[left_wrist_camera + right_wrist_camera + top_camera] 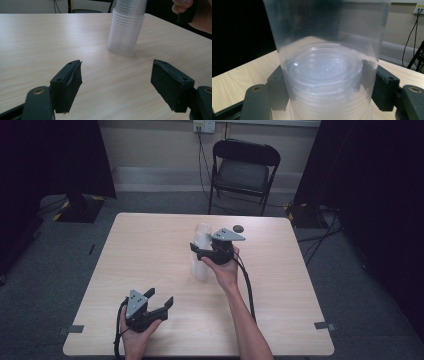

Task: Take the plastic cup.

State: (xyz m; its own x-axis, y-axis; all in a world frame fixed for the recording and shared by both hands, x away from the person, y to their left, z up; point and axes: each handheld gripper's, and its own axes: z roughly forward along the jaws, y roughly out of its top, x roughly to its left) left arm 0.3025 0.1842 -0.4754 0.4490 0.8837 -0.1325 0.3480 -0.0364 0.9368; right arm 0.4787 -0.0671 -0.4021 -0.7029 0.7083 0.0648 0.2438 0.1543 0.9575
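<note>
The stack of clear plastic cups (201,252) is stood upside down, rims on the table, near the tabletop's middle, w/ its long axis upright. The top cup (325,50) is seen in the right gripper view set between the two black jaws, pads at both its sides; whether it's already raised off the stack can't be told. The right gripper (197,251) is brought in from the stack's right side, roughly level, jaws half-closed around the top cup, so it's judged gripped. Any lift is judged to go straight up along the stack's axis.

The left gripper (161,299) is held well apart from the stack, toward the near-left of it, jaws wide, nothing between them; in its own view the stack (126,30) is seen ahead, slightly right of centre.

The stack is borne by a pale wood-grain table (150,250). Beyond the stack, a small dark object (238,228) lies near the far edge; a black folding chair (244,170) is set past that, w/ grey carpet and dark curtains around.
</note>
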